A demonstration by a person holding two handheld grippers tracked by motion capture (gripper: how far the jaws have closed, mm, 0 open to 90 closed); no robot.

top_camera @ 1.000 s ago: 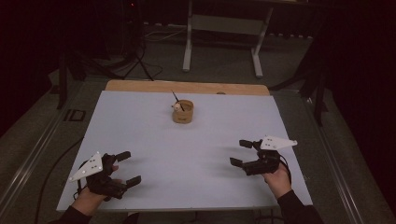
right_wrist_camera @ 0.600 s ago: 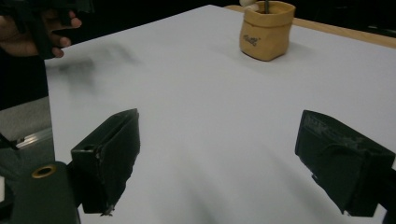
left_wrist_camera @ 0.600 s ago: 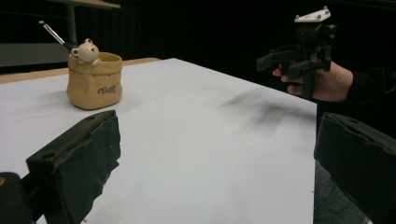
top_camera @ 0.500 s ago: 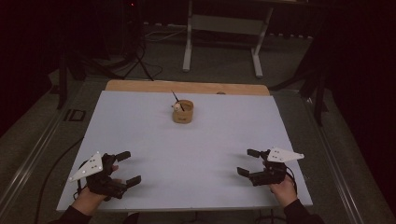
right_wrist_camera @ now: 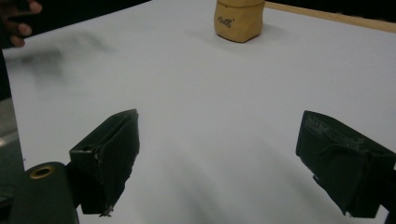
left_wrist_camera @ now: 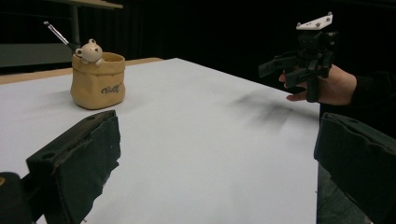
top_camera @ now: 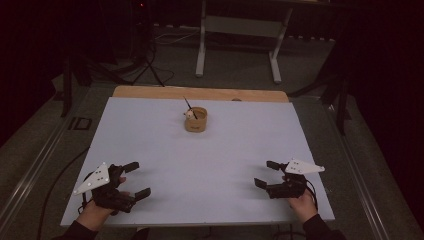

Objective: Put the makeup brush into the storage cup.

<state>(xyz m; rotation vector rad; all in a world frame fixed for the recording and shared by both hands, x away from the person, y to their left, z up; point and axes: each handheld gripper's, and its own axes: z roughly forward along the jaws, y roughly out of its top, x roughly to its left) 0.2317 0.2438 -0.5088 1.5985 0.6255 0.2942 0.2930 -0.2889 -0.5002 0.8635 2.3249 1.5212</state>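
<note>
Surface (top_camera: 200, 165) is a white sheet over a wooden top, with a strip of bare wood (top_camera: 200, 93) showing along the far edge. One object on it: tan pot (top_camera: 195, 120), sack-shaped with dark script on its side, sitting near the far edge about mid-width, well apart from both grippers. A small pale bear figure (left_wrist_camera: 89, 51) perches on its rim and a thin brush (left_wrist_camera: 57, 33) sticks out, tilted away. Left gripper (top_camera: 134, 179) sits over the near-left corner, held by a hand (top_camera: 95, 215) that comes in across the near edge; jaws spread wide, nothing between them, grey plate on top. Right gripper (top_camera: 267, 174) is over the near-right area, close to the right and near edges, held by a hand (top_camera: 302, 205); jaws also spread wide and empty. In the left gripper view the right gripper (left_wrist_camera: 279, 71) appears held above the surface, casting a soft shadow onto the sheet, though contact can't be ruled out from the high view. Whole middle of the sheet between the grippers and the pot is bare white. In the right gripper view the pot (right_wrist_camera: 239, 18) is far ahead, cut off by the top of the frame. Beyond the far edge: dark floor, a pale metal stand (top_camera: 237, 40), cables.
</note>
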